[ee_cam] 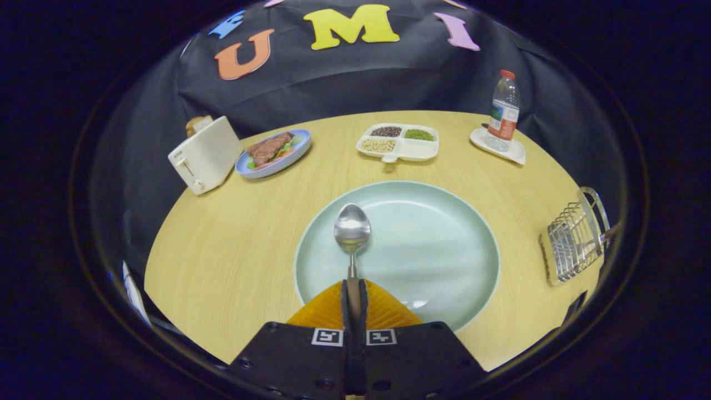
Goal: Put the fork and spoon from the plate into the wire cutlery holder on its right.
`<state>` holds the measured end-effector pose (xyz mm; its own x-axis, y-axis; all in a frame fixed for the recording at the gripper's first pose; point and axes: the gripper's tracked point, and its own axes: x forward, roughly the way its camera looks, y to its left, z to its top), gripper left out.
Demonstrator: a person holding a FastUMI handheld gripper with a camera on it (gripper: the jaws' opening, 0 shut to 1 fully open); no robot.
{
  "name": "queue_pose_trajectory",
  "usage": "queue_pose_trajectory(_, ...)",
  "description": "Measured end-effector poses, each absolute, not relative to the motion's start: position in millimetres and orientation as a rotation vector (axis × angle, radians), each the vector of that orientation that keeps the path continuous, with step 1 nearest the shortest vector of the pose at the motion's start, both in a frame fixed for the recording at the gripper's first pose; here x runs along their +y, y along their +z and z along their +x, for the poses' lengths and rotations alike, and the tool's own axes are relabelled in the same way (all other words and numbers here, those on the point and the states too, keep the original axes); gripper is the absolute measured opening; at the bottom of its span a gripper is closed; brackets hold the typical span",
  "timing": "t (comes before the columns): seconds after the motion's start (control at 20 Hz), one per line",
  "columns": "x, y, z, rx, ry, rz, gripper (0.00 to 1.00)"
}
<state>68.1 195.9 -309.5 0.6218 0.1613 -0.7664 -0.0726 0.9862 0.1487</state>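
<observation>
Your gripper (354, 297) pinches the spoon (352, 230) by its handle, bowl ahead of the jaws; swing carelessly toward the wire cutlery holder (575, 236) and it may pivot.

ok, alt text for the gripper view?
The gripper is shut on the spoon by its handle, over the plate. The wire holder sits to the right on the table.

A round pale wooden table (233, 250) stands against black cloth wall (355, 83).
</observation>
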Motion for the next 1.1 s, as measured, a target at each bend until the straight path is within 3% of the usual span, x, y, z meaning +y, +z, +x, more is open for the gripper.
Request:
queue_pose_trajectory(0.7, 129.4, -198.5, 43.0, 0.631, 0.104, 0.078, 0.01)
queue_pose_trajectory(1.1, 38.4, -157.3, 20.3, 0.547, 0.021, 0.116, 0.00)
